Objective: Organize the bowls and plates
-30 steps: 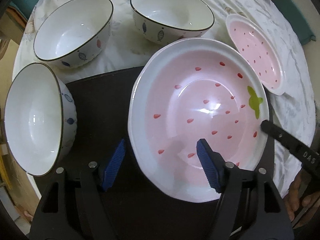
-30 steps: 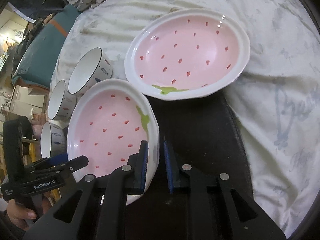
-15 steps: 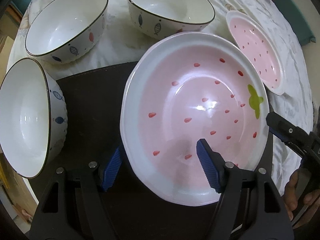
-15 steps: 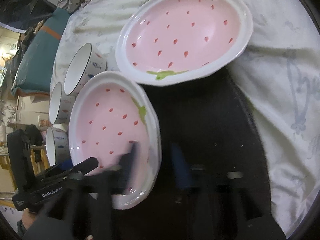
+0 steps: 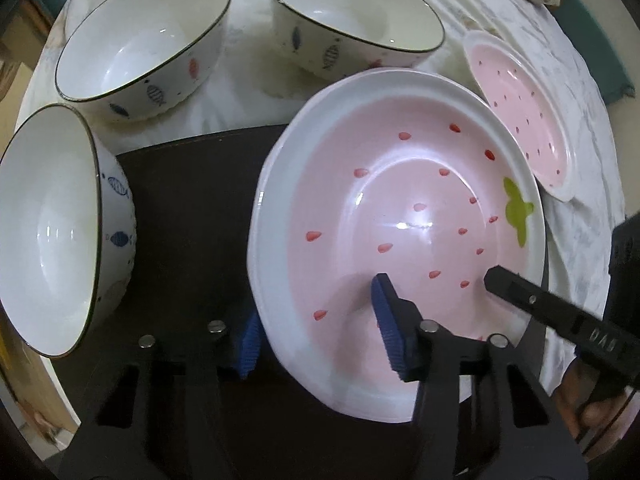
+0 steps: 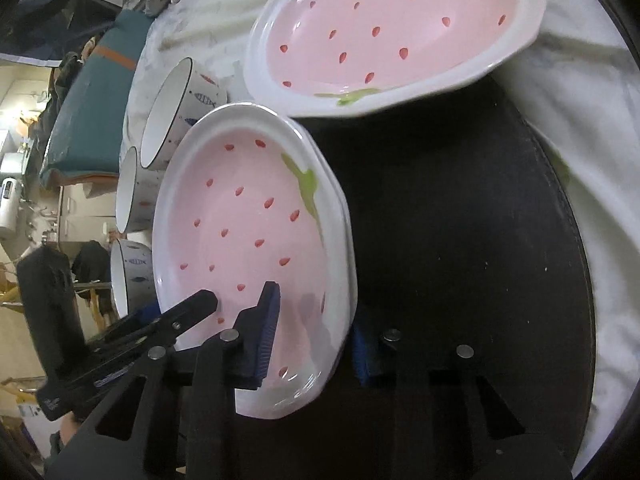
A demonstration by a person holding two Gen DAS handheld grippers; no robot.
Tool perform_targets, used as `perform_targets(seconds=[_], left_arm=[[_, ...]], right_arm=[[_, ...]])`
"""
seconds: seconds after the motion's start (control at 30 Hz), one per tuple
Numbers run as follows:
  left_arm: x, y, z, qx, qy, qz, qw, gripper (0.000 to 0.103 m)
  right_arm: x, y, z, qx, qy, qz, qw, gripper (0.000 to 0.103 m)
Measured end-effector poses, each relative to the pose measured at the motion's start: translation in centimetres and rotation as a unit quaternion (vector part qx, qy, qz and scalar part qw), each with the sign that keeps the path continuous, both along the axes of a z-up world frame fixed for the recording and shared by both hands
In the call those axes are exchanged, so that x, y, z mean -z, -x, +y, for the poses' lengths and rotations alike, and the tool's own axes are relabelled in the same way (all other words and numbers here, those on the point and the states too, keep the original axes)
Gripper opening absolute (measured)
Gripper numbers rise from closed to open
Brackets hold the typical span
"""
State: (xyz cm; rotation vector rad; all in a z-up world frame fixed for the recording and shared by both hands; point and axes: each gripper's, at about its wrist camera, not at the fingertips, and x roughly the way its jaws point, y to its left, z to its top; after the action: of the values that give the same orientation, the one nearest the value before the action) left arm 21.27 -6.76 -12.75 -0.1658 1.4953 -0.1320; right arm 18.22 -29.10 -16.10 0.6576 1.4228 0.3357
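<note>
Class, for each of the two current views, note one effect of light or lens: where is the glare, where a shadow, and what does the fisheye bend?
Left wrist view: glare streaks at the near strawberry plate centre; the left bowl bulges at the edge. Right wrist view: the far strawberry plate stretches towards the top edge; a soft shadow beside the blue pad; the corners go black.

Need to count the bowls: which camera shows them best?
Left wrist: all three bowls show whole, rims and insides open. Right wrist sees them only edge-on, partly hidden behind the near plate.
</note>
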Motion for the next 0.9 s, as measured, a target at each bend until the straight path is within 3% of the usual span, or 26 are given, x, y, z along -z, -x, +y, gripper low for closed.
perform_targets(seconds=[0.2,0.53,0.67,0.77,0.9], left_arm=[[-0.8,1.3,-0.6,0.019,-0.039,-0.017,0.9989,0.037],[-1.9,4.5,-0.7,0.051,-0.050,-0.030,0.9970,0.034],[-1.9,5.0,-1.1,0.053,-0.035,-0.024,0.9977,0.031],[-2.4,4.9,-0.5,0.039,-0.045,-0.038,0.9975,0.032],[-1.9,4.7,0.9,0.012,-0.022,-0.032,0.9991,0.034]], right_arm=[[-0.7,0.5,1.0,-0.023,0.047,-0.023,0.998,0.028],[-2.2,3.4,3.3,-0.063,0.084,-0.039,0.994,0.028],[-2.5,5.8,3.9,-0.061,0.055,-0.034,0.996,0.028],[-1.9,6.2,3.4,-0.042,0.039,-0.023,0.998,0.028],[-2.5,5.7,2.2,-0.025,0.044,-0.022,0.998,0.029]])
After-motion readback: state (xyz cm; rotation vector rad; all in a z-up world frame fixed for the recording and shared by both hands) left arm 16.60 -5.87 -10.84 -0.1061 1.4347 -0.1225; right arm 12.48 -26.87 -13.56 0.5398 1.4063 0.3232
